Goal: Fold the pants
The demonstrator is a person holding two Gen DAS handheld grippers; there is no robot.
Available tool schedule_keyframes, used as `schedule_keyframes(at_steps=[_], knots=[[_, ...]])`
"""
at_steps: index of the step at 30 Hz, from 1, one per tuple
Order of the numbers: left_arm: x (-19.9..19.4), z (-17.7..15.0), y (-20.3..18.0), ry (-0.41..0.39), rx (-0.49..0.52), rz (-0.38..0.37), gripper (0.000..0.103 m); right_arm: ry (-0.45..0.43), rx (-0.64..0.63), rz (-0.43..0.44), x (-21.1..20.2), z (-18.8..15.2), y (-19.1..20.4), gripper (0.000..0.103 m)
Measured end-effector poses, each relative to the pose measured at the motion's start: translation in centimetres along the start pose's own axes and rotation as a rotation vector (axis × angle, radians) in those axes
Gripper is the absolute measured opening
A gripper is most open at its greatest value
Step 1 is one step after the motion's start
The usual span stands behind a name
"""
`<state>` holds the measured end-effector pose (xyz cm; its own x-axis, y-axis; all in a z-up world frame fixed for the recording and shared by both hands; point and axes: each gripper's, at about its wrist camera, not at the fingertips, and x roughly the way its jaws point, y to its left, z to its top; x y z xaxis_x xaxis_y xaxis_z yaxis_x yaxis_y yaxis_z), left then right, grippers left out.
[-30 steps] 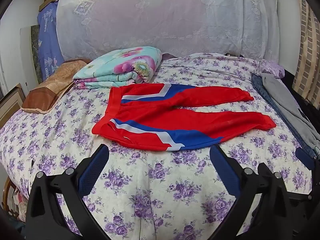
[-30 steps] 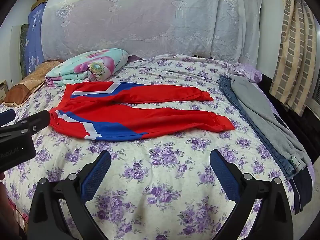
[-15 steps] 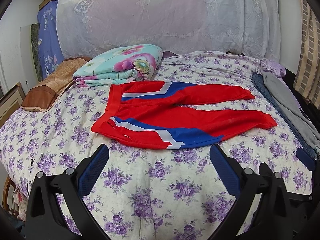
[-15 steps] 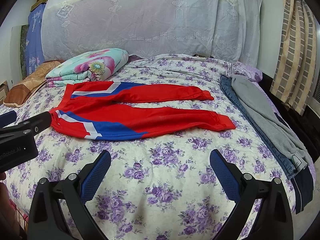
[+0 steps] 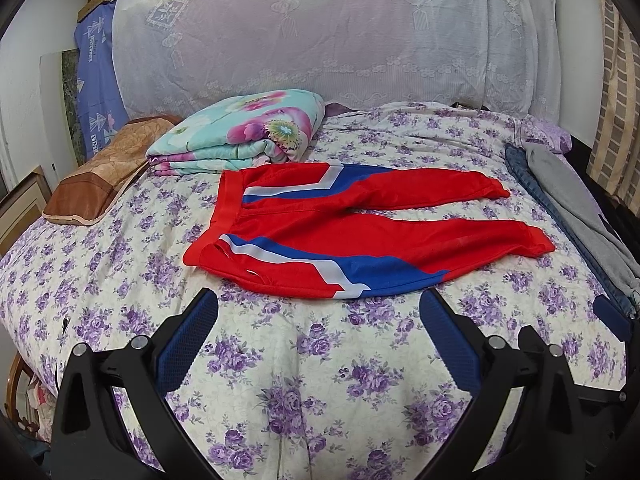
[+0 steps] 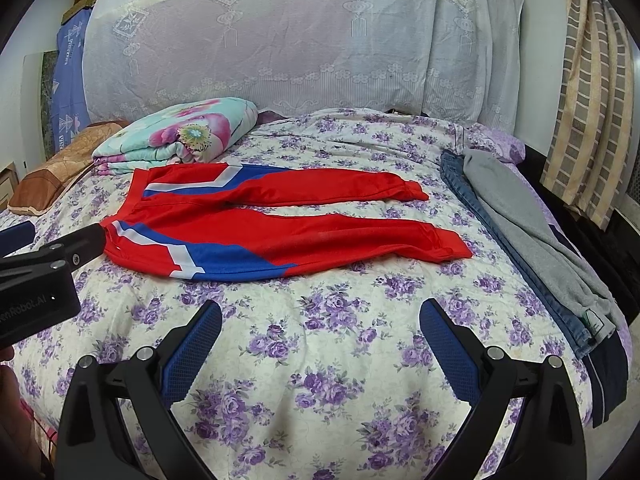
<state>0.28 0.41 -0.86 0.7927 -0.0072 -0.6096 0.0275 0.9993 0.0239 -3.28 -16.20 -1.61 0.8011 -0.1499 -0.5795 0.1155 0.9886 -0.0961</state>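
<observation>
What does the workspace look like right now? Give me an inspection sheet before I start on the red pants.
Surface: bed with purple-flowered quilt, lightly rumpled.
Job's things: red track pants with blue and white stripes, spread flat, unfolded, waistband to the left, legs apart pointing right.
Clutter: folded turquoise floral blanket and brown pillow at far left; grey sweatpants lying on blue jeans along the right edge.
Grippers: left hand-held gripper open, empty, short of the pants; right hand-held gripper open, empty.
Cables: nothing seen.
Surroundings: white lace cover over the headboard; striped curtain at right.
</observation>
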Motion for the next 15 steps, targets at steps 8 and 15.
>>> schedule_keyframes(at_steps=[8,15], knots=[[0.01,-0.08,0.03,0.0,-0.001,0.0,0.098,-0.001,0.0,0.003,0.03,-0.12,0.07,0.1],[0.01,-0.1,0.03,0.001,-0.001,0.0,0.098,0.0,0.0,0.003,0.08,-0.16,0.09,0.1]])
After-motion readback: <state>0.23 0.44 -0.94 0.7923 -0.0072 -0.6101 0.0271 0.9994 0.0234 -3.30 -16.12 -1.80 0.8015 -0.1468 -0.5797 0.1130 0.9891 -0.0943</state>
